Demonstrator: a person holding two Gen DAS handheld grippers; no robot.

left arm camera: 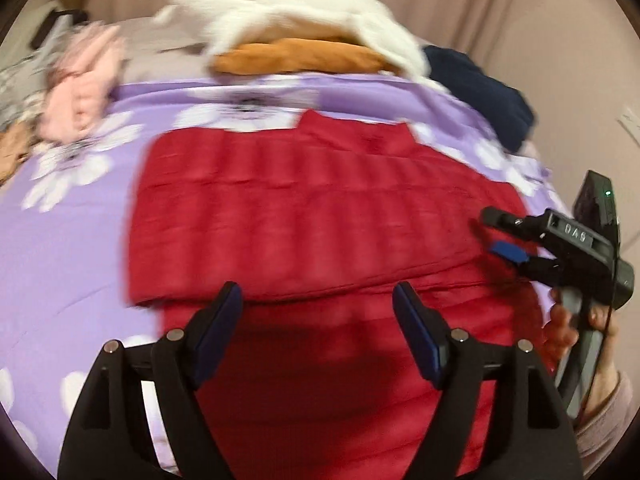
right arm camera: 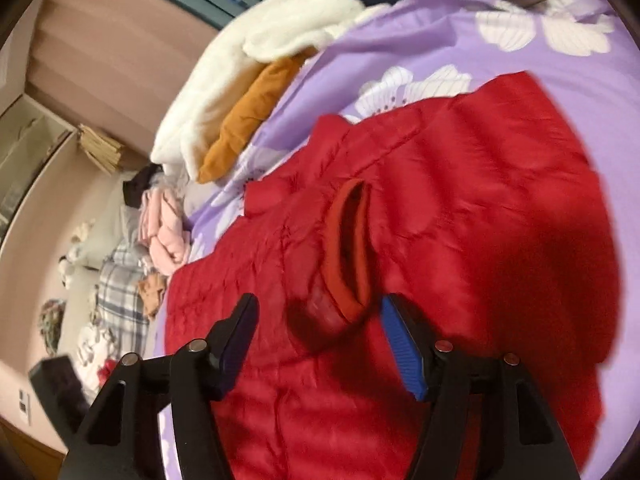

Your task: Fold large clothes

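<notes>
A red quilted jacket [left arm camera: 304, 216] lies spread on a purple flowered bedspread [left arm camera: 60, 248], with one part folded across its upper body. My left gripper [left arm camera: 318, 304] is open and empty just above the jacket's lower half. My right gripper [left arm camera: 502, 236] shows at the jacket's right edge, open. In the right wrist view the right gripper [right arm camera: 318, 312] is open and empty over the jacket [right arm camera: 460, 208], close to a sleeve cuff [right arm camera: 352, 240] with an orange-red lining.
A white fleece garment [left arm camera: 288, 12] lies on an orange one [left arm camera: 296, 58] at the far side of the bed. A dark navy garment [left arm camera: 480, 88] lies far right. Pink clothes [left arm camera: 80, 84] and plaid fabric [right arm camera: 120, 292] lie at the left. A curtain [left arm camera: 500, 20] hangs behind.
</notes>
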